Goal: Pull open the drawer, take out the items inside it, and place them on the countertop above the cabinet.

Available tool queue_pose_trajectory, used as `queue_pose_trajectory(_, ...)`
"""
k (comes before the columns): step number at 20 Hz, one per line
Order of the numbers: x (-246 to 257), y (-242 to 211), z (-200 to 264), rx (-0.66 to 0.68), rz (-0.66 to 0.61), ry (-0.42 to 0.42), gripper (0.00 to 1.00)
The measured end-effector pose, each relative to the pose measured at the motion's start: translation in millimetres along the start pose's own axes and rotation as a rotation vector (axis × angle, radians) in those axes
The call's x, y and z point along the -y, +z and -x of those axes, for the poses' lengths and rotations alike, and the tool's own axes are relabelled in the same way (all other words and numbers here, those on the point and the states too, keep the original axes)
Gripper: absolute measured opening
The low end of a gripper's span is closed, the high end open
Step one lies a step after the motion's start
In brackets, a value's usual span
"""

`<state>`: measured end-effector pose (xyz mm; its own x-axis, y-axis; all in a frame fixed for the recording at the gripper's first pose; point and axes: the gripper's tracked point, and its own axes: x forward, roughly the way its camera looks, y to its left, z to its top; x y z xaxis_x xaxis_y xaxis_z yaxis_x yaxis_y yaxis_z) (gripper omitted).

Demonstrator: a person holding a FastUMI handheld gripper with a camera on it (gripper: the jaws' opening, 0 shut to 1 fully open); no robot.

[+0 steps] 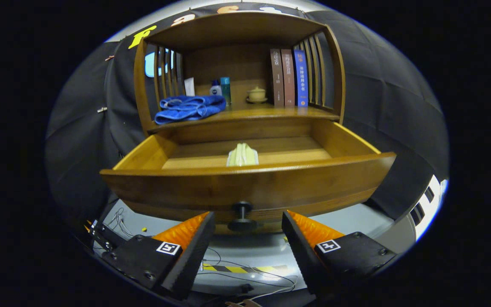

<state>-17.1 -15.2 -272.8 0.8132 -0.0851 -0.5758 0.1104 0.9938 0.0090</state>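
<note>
- The cabinet (241,64) is a small wooden shelf unit, smooth and amber-varnished, with slatted curved sides and a hard, flat countertop (262,113) that serves as the floor of its open shelf.
- The drawer (249,183) stands pulled well out beneath that countertop; its bowed front is thick, glossy wood, and it looks rigid and fairly heavy.
- A blue towel (188,107) lies rumpled on the left of the countertop, soft and limp; three books (288,76) stand upright at the right, with two small bottles (221,88) and a lidded cup (256,94) between them.
- The gripper (247,230) hangs just below the drawer front with its fingers spread wide apart, clasping nothing; their inner faces are ribbed.
- The pale packet (242,155) lies in the drawer on its floor, near the middle and just behind the front wall. It looks like a soft, light pack, probably tissues in thin wrap, pale yellow-green with lengthwise folds; what it holds I cannot tell for sure.
- By my judgement it will squash easily and may slip in its wrap, so a gentle pinch across its narrow width, from above, suits it best.
- The knob (242,215) is small, dark, round and hard, sitting between the fingers and untouched by either.
</note>
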Motion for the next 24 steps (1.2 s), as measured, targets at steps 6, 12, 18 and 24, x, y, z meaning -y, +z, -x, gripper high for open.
queue_pose_trajectory(6, -28.4, 103.3, -17.4, 0.06, 0.001, 0.087, 0.99)
queue_pose_trajectory(12, -33.7, 121.6, -106.2, -0.1, 0.042, 0.082, 0.98)
queue_pose_trajectory(18, -23.2, 90.9, -174.1, -0.332, 0.06, 0.034, 0.92)
queue_pose_trajectory(24, -22.3, 53.8, -200.8, -0.542, 0.056, 0.045, 0.8)
